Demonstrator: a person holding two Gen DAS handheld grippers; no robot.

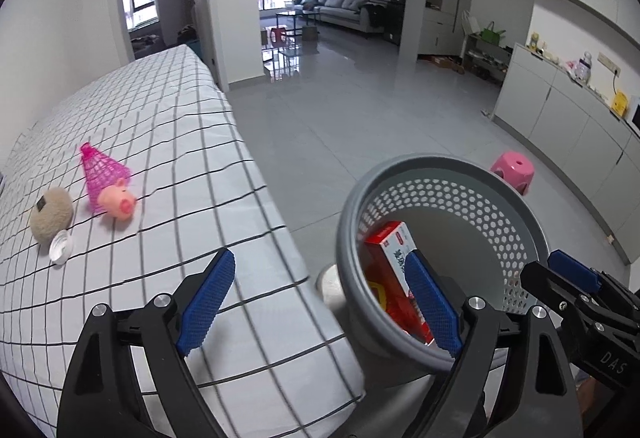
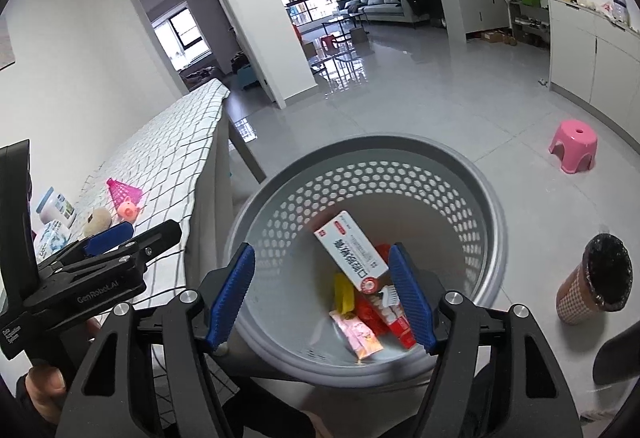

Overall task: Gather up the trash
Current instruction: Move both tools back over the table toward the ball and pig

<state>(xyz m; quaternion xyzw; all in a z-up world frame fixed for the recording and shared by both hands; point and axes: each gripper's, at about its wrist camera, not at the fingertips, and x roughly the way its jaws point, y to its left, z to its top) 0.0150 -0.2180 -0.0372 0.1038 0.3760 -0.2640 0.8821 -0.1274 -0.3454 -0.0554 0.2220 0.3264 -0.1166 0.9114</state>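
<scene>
A grey perforated trash basket (image 2: 472, 174) stands on the floor beside the table; it also shows in the left wrist view (image 1: 516, 198). Inside lie a red and white box (image 2: 352, 252), a yellow wrapper (image 2: 344, 292), a pink packet (image 2: 360, 336) and red packaging. My right gripper (image 2: 322, 292) is open and empty just above the basket's near rim. My left gripper (image 1: 320, 302) is open and empty over the table edge, next to the basket. On the checked tablecloth (image 1: 168, 142) lie a pink net with a pig toy (image 1: 110, 186), a beige fuzzy ball (image 1: 52, 212) and a white cap (image 1: 61, 246).
A pink stool (image 2: 574, 146) stands on the tiled floor to the right. A brown checked bin with a black liner (image 2: 596, 278) stands right of the basket. White containers (image 2: 56, 216) sit on the table's left side. Cabinets line the right wall.
</scene>
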